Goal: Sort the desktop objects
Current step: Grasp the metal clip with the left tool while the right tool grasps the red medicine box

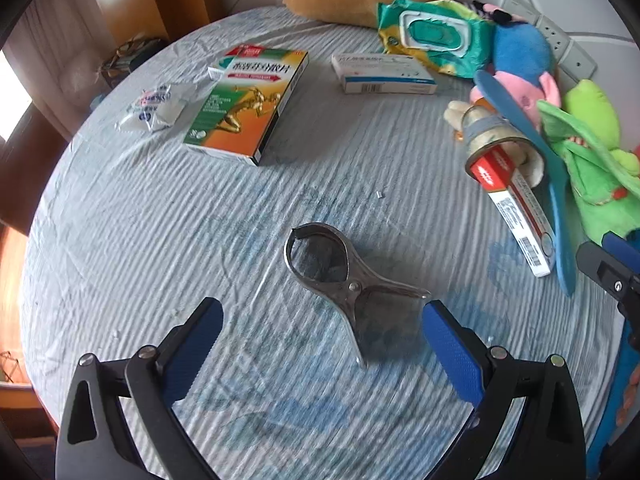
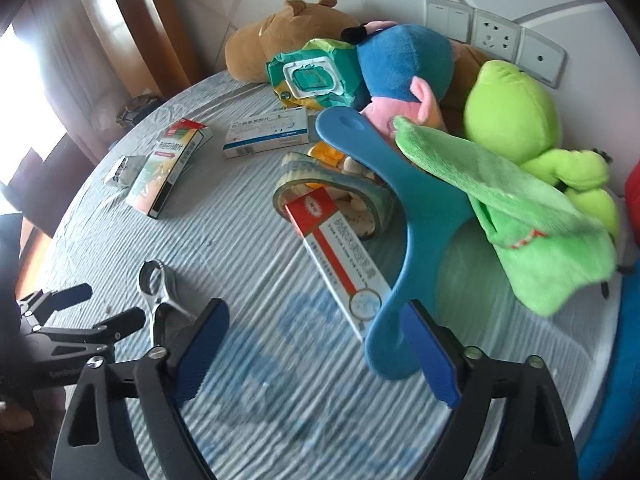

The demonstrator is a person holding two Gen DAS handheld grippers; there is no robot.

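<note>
Round table (image 1: 120, 216) under a ribbed pale-blue cloth, backed by a white wall with sockets.

Metal clamp (image 1: 320, 268) alone at frame centre in the left wrist view, lying flat, ring end toward the top, splayed handles toward the bottom. Judged stiff, smooth and likely slippery, with some weight for its bulk. Best taken across the narrow waist at the rivet, not on the ring.

Blue shoehorn (image 2: 416, 216) running diagonally through the right wrist view. Seemingly light, rigid plastic, propped on the red-and-white box (image 2: 340, 256) and the tape roll (image 2: 308, 184), so liable to tip them when lifted.

Left gripper (image 1: 322, 306) spread wide and holding nothing, with one blue pad right at a clamp handle tip; true contact impossible to tell.

Right gripper (image 2: 318, 305) likewise wide open, with the shoehorn's lower end lying between the fingers, close against the right-hand pad, but not clamped.

Green-and-orange box (image 1: 248, 104) and white box (image 1: 384, 74) in the upper part of the frame, well apart from the clamp. Plush toys (image 2: 512, 120) heaped at upper right.
</note>
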